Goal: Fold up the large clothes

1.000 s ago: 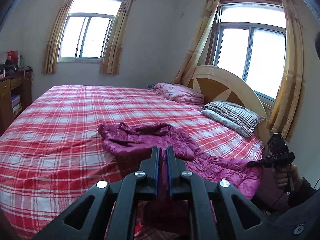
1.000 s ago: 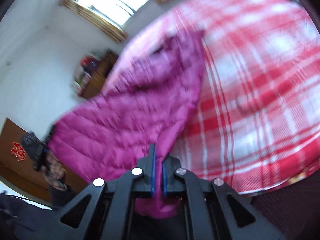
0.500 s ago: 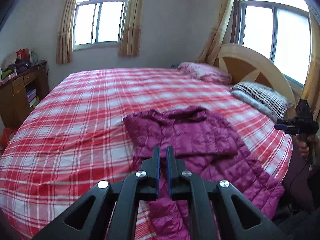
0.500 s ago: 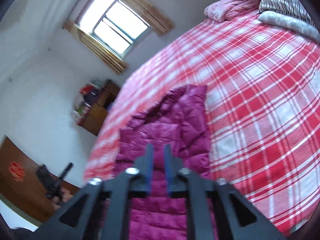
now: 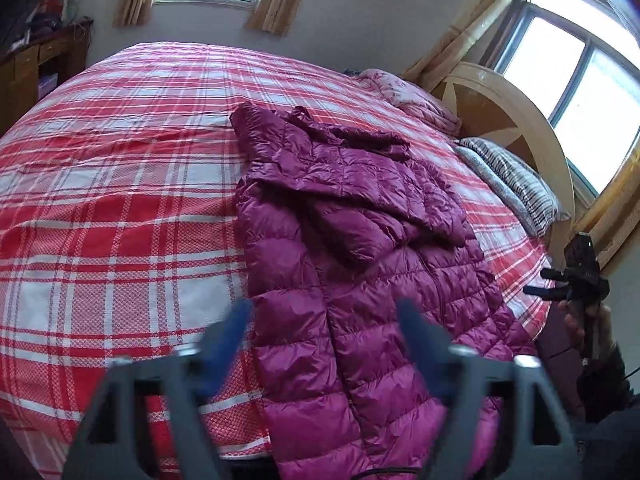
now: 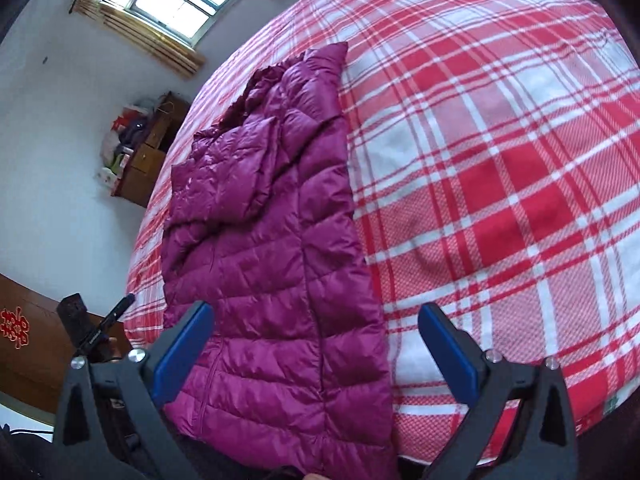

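Observation:
A long magenta quilted down jacket [image 5: 344,264] lies lengthwise on the red plaid bed [image 5: 120,208], its hem hanging over the near edge and a sleeve folded across its chest. It also shows in the right wrist view [image 6: 272,264]. My left gripper [image 5: 324,320] is open and empty above the jacket's lower part. My right gripper [image 6: 316,328] is open and empty above the hem end. The right gripper also appears in the left wrist view at the far right [image 5: 576,276]; the left one shows in the right wrist view at the lower left [image 6: 100,332].
A wooden headboard [image 5: 512,120], a striped pillow [image 5: 512,184] and a pink folded quilt [image 5: 412,96] sit at the bed's right end. A wooden dresser [image 5: 36,64] stands at the far left wall. Wide plaid bedspread [image 6: 500,160] lies beside the jacket.
Both grippers were shut on the jacket's hem; they spread it flat along the bed and now both are open, with the jacket released and lying stretched out.

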Motion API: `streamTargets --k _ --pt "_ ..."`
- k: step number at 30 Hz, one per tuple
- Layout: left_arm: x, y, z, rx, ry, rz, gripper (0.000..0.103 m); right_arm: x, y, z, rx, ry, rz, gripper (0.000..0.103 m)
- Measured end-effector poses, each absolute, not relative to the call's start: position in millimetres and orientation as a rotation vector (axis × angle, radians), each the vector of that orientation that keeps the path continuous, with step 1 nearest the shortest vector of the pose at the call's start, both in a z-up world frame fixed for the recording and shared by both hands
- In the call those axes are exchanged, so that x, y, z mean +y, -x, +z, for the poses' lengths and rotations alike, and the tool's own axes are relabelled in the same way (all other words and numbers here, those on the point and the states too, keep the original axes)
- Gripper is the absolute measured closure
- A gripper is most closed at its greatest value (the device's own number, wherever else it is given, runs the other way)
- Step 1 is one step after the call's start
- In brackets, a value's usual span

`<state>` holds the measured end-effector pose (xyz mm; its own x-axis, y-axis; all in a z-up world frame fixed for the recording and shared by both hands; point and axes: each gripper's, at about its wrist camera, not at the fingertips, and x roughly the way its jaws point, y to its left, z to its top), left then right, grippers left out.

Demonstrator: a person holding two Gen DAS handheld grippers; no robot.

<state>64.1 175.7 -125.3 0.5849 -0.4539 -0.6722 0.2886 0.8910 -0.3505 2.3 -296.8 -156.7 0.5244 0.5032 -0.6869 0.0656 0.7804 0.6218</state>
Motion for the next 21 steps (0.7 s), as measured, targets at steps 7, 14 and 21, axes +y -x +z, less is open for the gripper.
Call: streamTargets --k 7,14,21 --pt "182 -59 -126 0.866 0.211 -0.352 0.001 -268 0 -168 1.08 -0.548 0.311 0.0" --pt "175 -18 -173 1.052 0.223 -0.37 0.001 -272 21 -194 1.193 -0.52 0.277 0.0" --pt "170 -1 -200 1.139 0.308 -0.418 0.001 -250 29 -199 1.229 -0.407 0.275 0.0"
